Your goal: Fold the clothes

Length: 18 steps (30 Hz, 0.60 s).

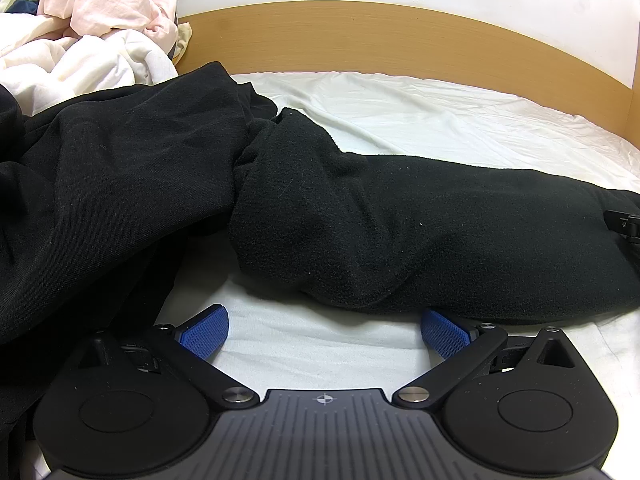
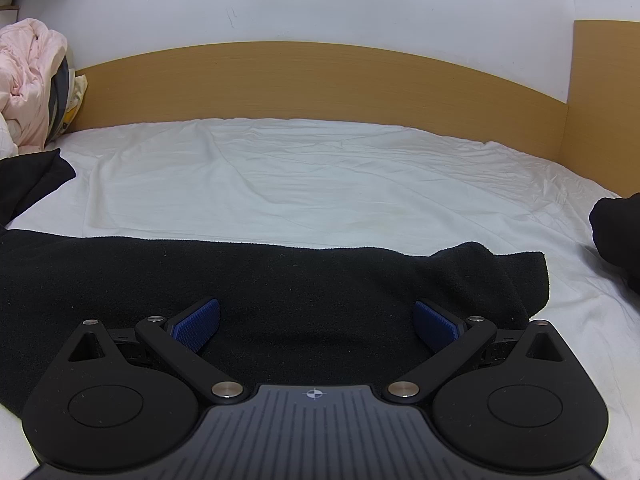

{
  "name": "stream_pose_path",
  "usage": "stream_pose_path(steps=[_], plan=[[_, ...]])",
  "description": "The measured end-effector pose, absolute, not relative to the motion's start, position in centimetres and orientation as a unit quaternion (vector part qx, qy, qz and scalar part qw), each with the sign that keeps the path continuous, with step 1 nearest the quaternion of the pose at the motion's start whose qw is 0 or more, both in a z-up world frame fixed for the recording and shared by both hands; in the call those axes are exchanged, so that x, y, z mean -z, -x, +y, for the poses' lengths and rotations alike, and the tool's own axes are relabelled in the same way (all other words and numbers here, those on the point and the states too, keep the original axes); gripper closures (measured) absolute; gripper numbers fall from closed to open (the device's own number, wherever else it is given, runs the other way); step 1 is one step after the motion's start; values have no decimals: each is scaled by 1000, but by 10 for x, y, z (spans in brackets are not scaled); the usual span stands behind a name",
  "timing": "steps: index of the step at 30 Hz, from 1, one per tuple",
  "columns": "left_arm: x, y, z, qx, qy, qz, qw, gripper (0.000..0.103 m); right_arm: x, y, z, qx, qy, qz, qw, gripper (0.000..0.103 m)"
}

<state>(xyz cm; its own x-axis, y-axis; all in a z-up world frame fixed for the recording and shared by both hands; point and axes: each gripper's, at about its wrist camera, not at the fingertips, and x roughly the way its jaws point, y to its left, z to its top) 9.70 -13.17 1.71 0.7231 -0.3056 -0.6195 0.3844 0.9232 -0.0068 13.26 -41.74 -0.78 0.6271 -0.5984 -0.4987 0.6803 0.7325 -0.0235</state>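
Observation:
A black fleecy garment lies stretched across the white bed sheet. A smoother black cloth lies bunched over its left end. My left gripper is open just in front of the fleece's near edge, over bare sheet, with nothing between its blue pads. In the right wrist view the same fleecy garment runs across the frame, its end at the right. My right gripper is open low over the fleece, pads either side of flat cloth. Part of the right gripper shows at the garment's right end.
A pile of pink and white bedding sits at the back left against the wooden headboard. The bedding also shows at the left of the right wrist view. Another dark cloth lies at the right edge. White sheet spreads behind the fleece.

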Motion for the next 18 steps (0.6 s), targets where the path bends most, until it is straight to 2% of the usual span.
stream_pose_path(steps=[18], plan=[[-17, -93, -133, 185, -61, 322, 926, 0, 8, -132, -417, 356, -84, 244, 898, 0]])
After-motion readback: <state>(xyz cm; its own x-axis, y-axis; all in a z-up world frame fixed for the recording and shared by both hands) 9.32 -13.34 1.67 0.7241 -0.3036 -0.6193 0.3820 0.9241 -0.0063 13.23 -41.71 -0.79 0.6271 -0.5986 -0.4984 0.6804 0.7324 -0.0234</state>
